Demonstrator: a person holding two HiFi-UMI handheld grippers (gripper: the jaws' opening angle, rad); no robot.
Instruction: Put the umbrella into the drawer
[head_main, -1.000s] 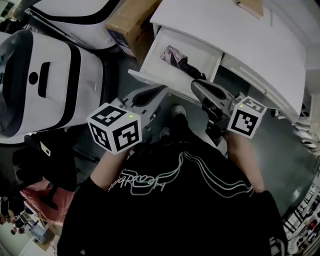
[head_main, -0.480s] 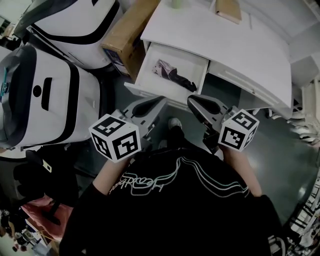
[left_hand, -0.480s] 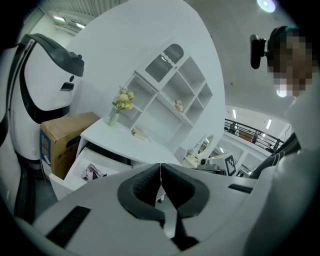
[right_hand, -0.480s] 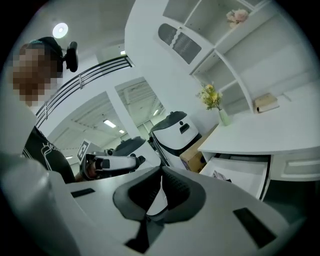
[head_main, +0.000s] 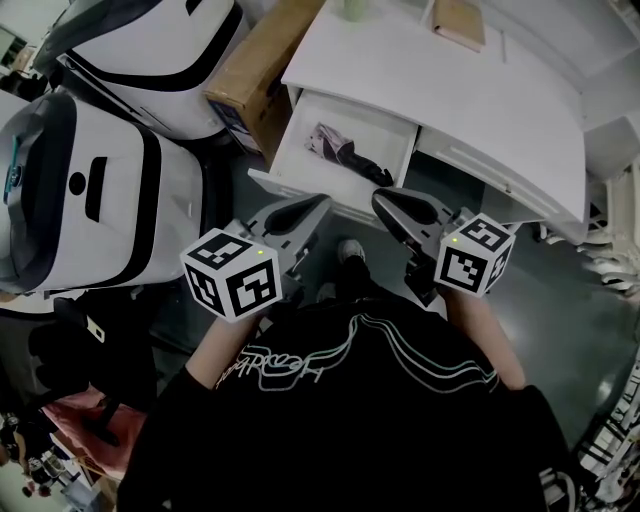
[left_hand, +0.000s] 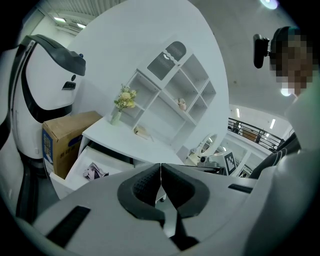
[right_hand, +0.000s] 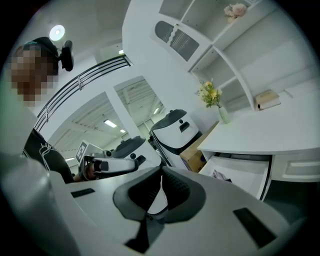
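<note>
Umbrella: the folded umbrella (head_main: 345, 150) lay aslant on the floor of the open drawer (head_main: 298, 148), about its middle, with neither gripper touching it.
Drawer: it stood pulled out from the white desk (head_main: 450, 80), and a cardboard box (head_main: 255, 60) sat just beside it on the left.
Left gripper: the left gripper (head_main: 322, 202) had its pads pressed together with nothing between them. It was held close to the person's body, short of the drawer front and apart from it.
Right gripper: the right gripper (head_main: 385, 200) was likewise closed on nothing and hung level with the left one, also clear of the drawer.
Step in hand: since the umbrella was inside and both claws were empty and drawn back, the placing itself looked done.
Next move: if the drawer was meant to be closed, a closed claw would need to meet the front panel squarely and push it straight in, and the umbrella appeared low enough to clear the desk edge. Otherwise nothing remained.
</note>
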